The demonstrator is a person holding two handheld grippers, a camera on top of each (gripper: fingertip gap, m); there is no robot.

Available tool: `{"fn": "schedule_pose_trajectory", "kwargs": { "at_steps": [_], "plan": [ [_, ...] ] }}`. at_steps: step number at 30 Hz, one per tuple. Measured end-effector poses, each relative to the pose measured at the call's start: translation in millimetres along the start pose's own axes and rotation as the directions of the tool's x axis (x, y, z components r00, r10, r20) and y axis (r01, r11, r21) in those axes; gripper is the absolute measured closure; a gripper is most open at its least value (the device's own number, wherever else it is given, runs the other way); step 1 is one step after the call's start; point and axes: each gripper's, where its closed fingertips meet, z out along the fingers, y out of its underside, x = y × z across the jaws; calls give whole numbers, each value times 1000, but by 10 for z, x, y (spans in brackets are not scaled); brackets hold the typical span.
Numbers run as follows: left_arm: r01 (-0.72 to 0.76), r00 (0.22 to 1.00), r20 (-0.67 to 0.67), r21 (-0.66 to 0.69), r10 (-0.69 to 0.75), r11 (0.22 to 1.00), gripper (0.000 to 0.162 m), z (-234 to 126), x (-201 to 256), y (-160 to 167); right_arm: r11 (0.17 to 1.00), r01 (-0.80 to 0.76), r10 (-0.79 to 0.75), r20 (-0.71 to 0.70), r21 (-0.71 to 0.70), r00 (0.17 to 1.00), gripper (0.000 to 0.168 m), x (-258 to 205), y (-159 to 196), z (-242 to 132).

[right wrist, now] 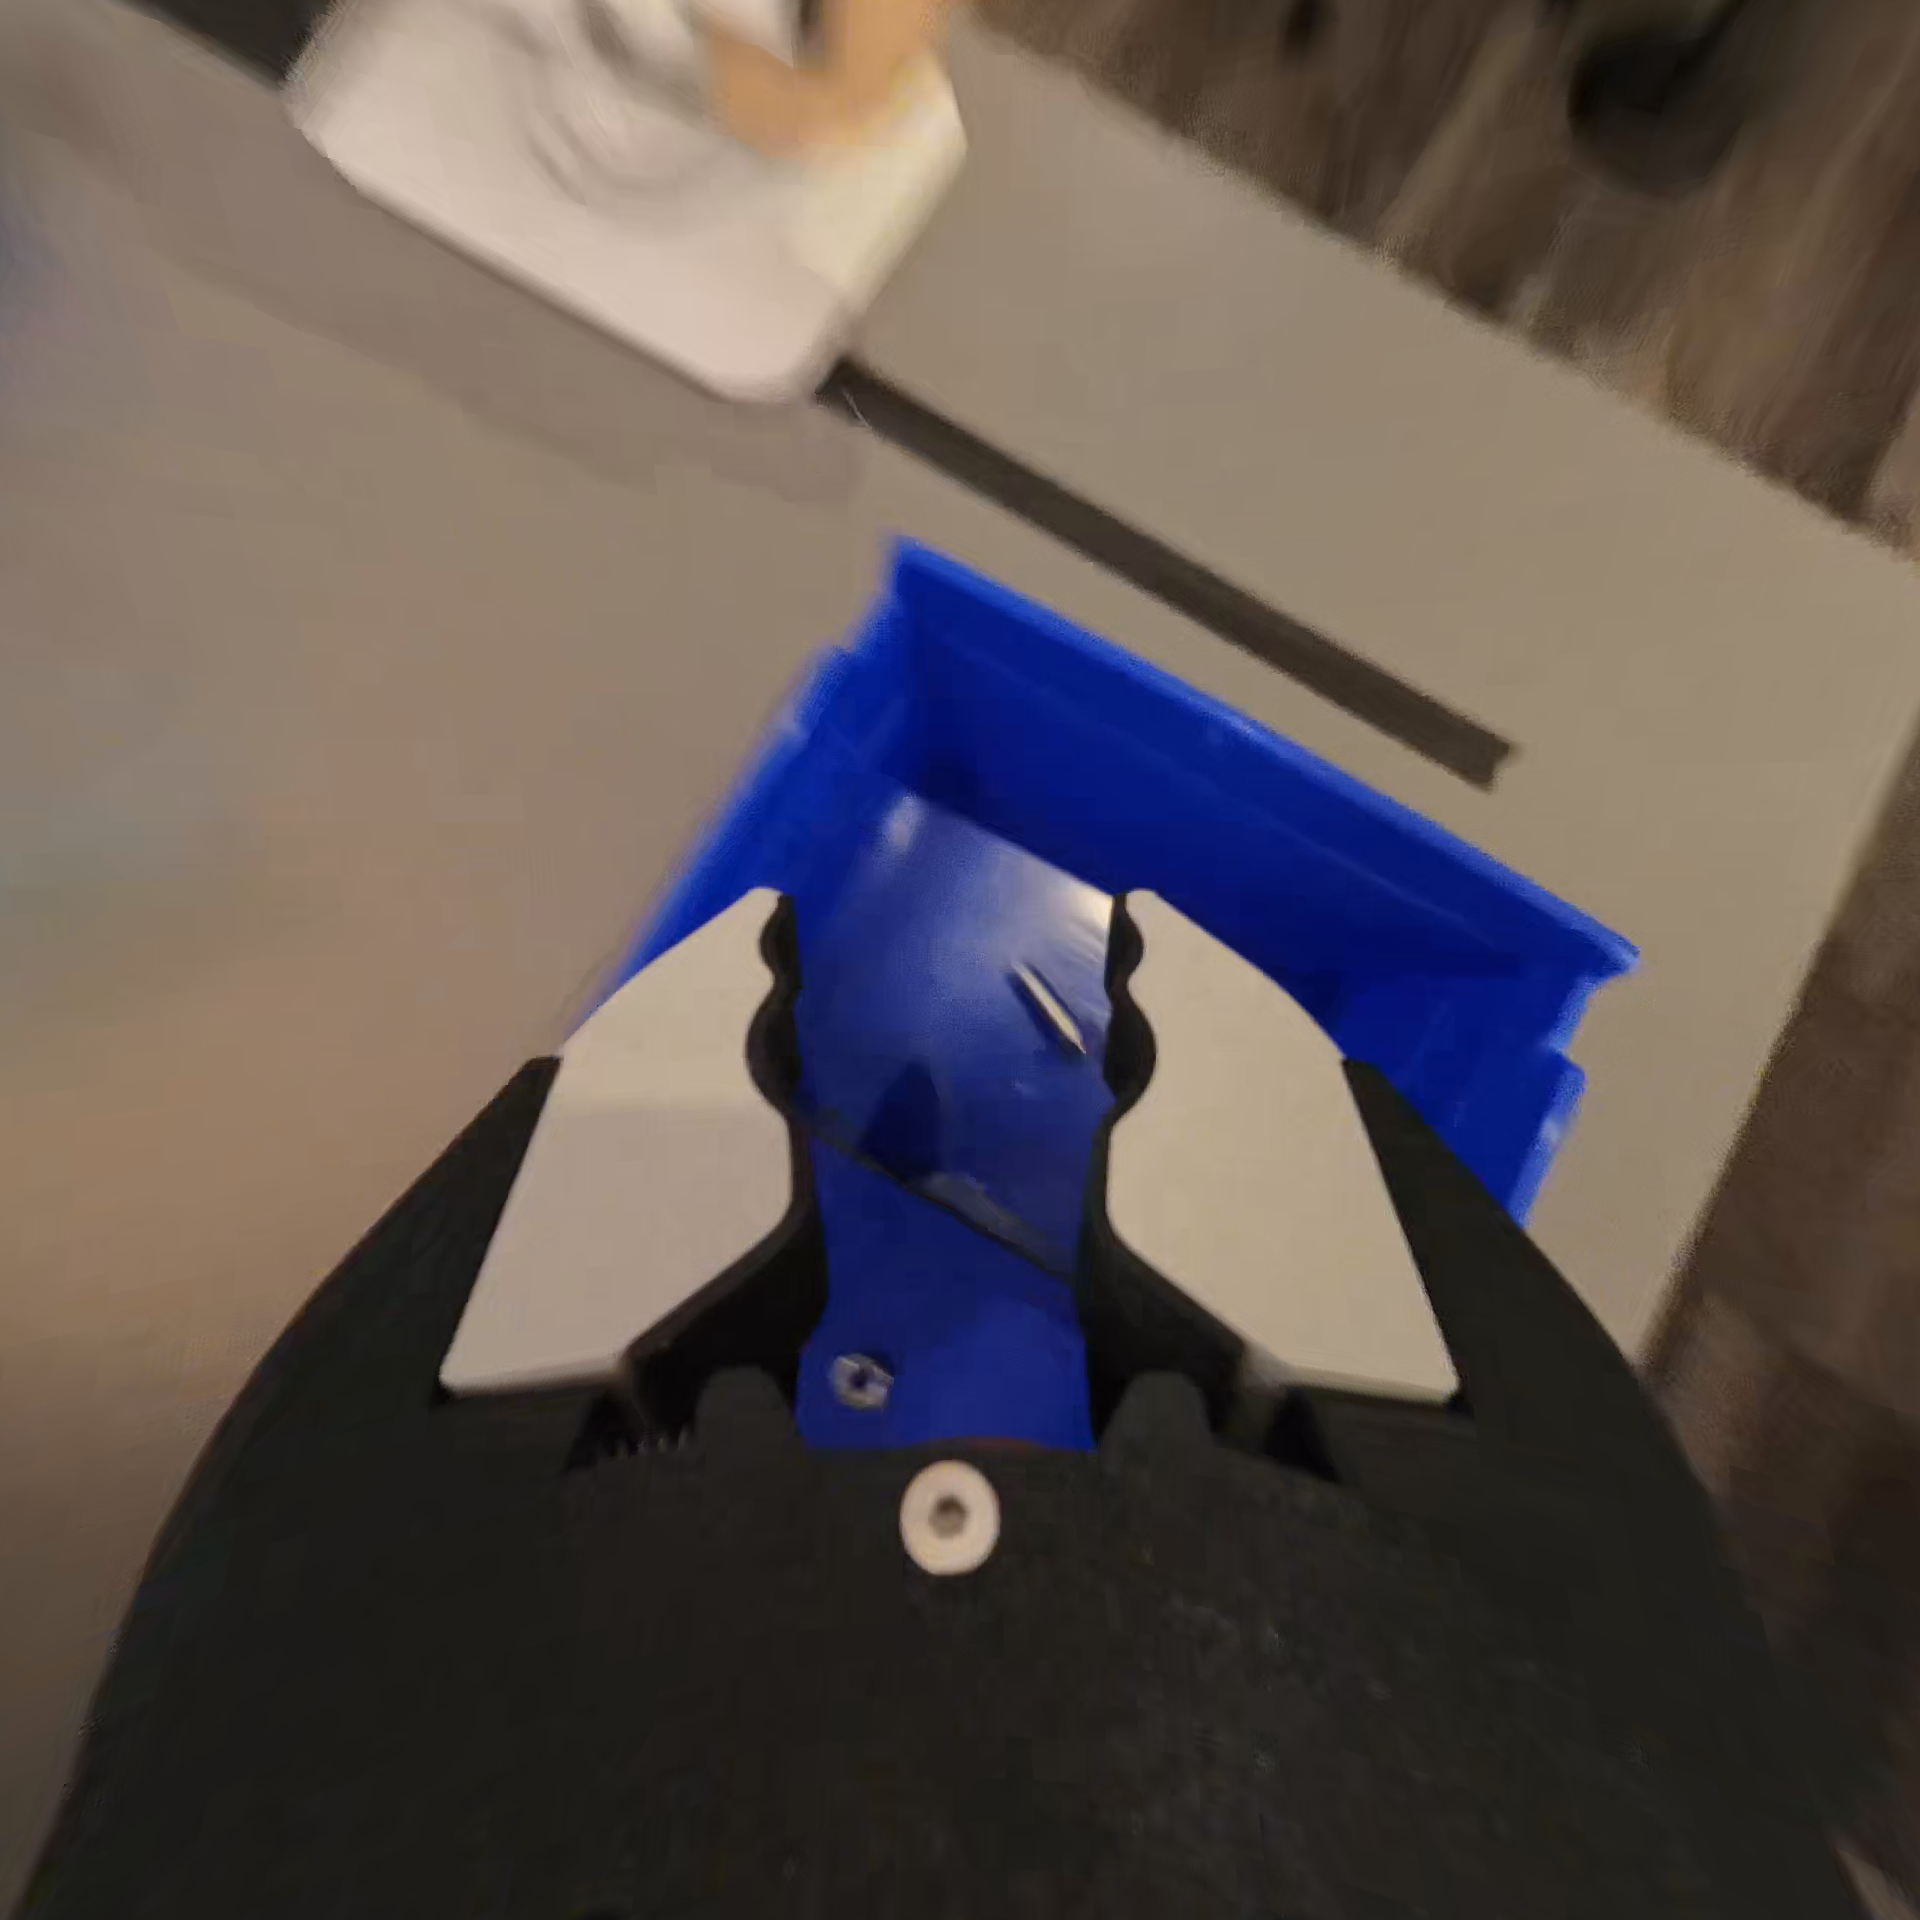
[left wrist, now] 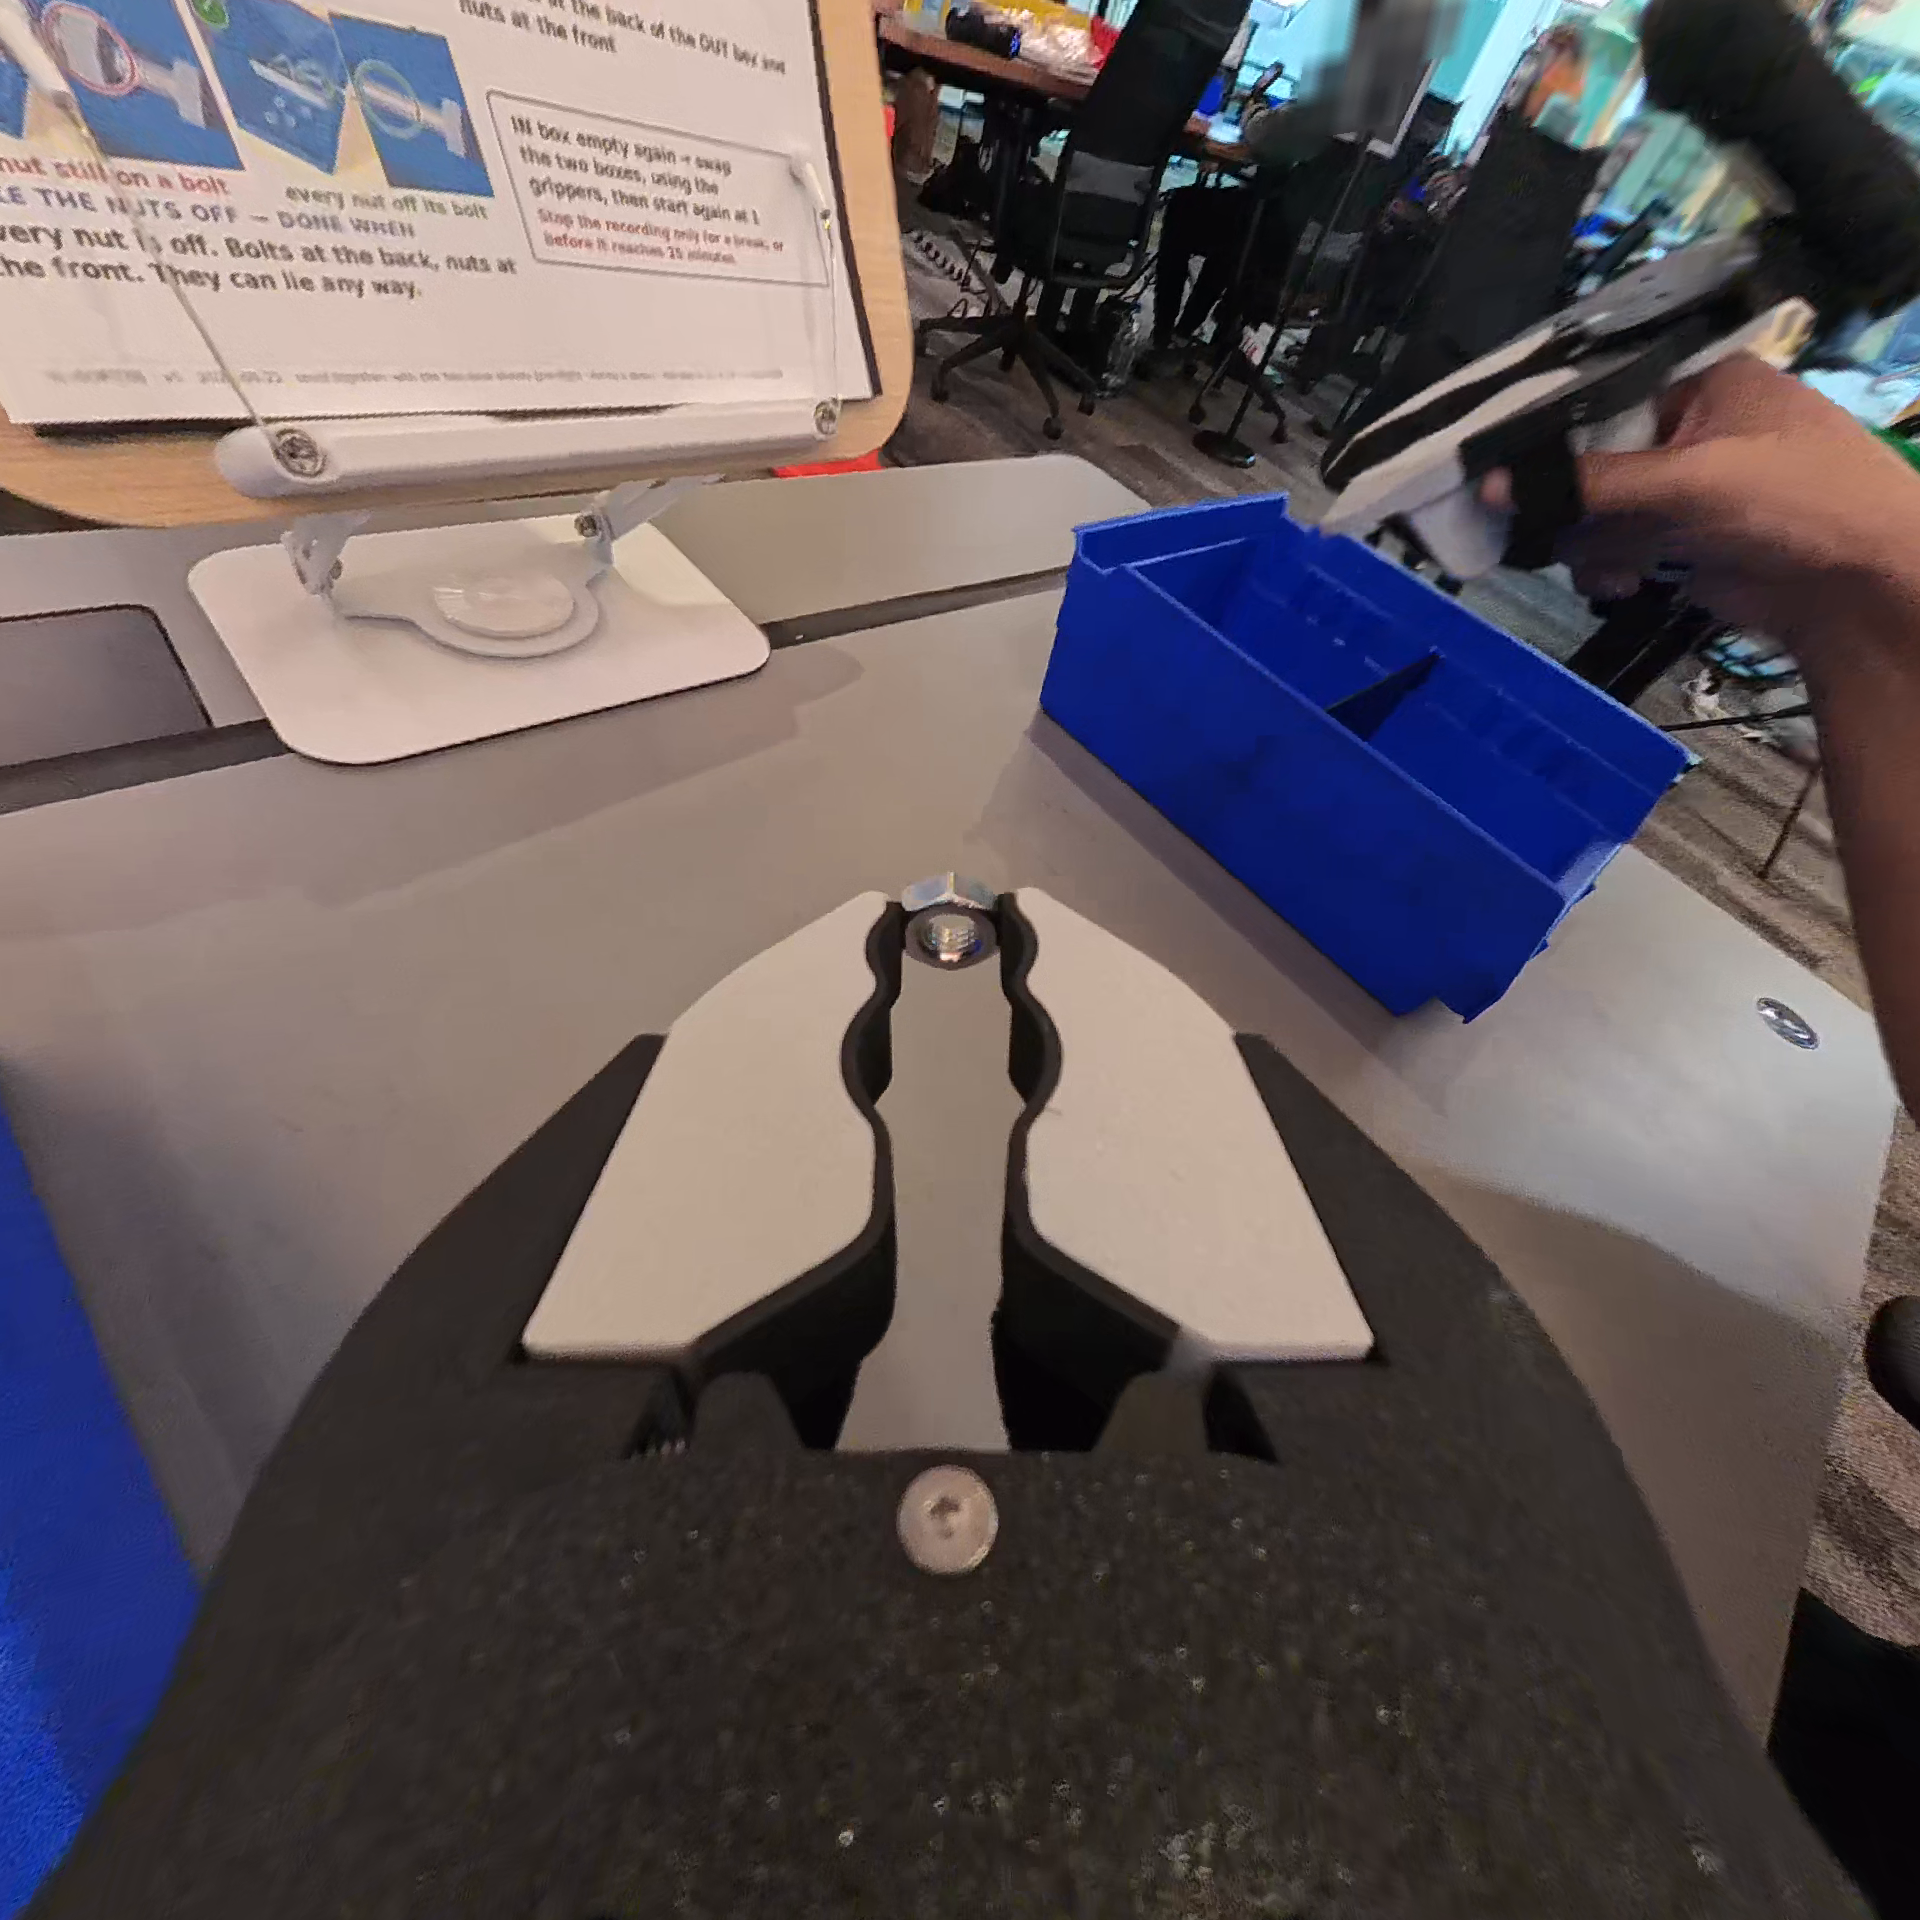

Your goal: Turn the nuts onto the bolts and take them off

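Left tool (left wrist: 948, 914) pinches a bolt (left wrist: 945, 930) at its tips, above the desk (left wrist: 520, 935) middle. Right tool (right wrist: 945, 935) — jaws wide, empty — hovers over the blue bin (right wrist: 1299, 831), one nut (right wrist: 862, 1380) inside. Lower squarely over the nut before closing.

Bright, even light; right wrist view motion-blurred.

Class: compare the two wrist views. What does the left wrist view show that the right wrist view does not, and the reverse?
Only the left wrist view shows the left gripper shut on a nut and bolt, the instruction sheet on its stand, and the hand holding the right gripper.

Only the right wrist view shows the bin floor, where a small nut lies, seen between the open right gripper.

Both show the blue bin on the grey table.
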Motion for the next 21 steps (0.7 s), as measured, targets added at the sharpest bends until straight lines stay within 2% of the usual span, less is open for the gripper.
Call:
{"fn": "schedule_pose_trajectory", "kwargs": {
  "at_steps": [2, 4, 6, 7, 9, 11, 13, 15, 18, 20, 21],
  "plan": [
    [0, 999, -34, 22, 1, 1000, 145, -25, 2, -42, 977, -32, 1, 145, 210, 989, 115, -429, -230, -310],
    [-11, 996, -86, 36, 14, 999, 145, -48, 39, -69, 932, -104, -22, 339, 347, 940, 116, -967, -360, -546],
    [-58, 980, -187, 57, 68, 997, 145, -88, 175, -93, 889, -245, -45, 606, 387, 794, 117, -1634, -428, -747],
    [-101, 962, -248, 76, 117, 992, 145, -119, 278, -101, 874, -328, -46, 734, 358, 678, 117, -1968, -444, -830],
    [-222, 910, -329, 127, 252, 967, 145, -198, 475, -96, 869, -446, 5, 896, 216, 444, 113, -2532, -423, -861],
    [-339, 864, -325, 191, 385, 921, 145, -257, 590, -105, 877, -480, 91, 968, 34, 235, 111, -2985, -366, -783],
    [-413, 814, -324, 262, 482, 872, 145, -316, 702, -124, 865, -491, 171, 982, -108, 85, 113, -3260, -348, -672],
    [-448, 780, -326, 304, 534, 841, 145, -360, 794, -129, 858, -488, 198, 980, -162, 23, 114, -3423, -350, -580],
    [-480, 755, -357, 272, 551, 834, 145, -350, 878, -51, 873, -465, 183, 983, -147, 33, 118, -3564, -353, -516],
    [-504, 759, -326, 253, 563, 826, 145, -310, 855, -40, 883, -451, 166, 986, -134, 33, 131, -3586, -360, -533],
    [-506, 758, -325, 253, 565, 825, 145, -306, 857, -37, 889, -442, 162, 985, -122, 55, 132, -3584, -353, -516]
  ]
}}
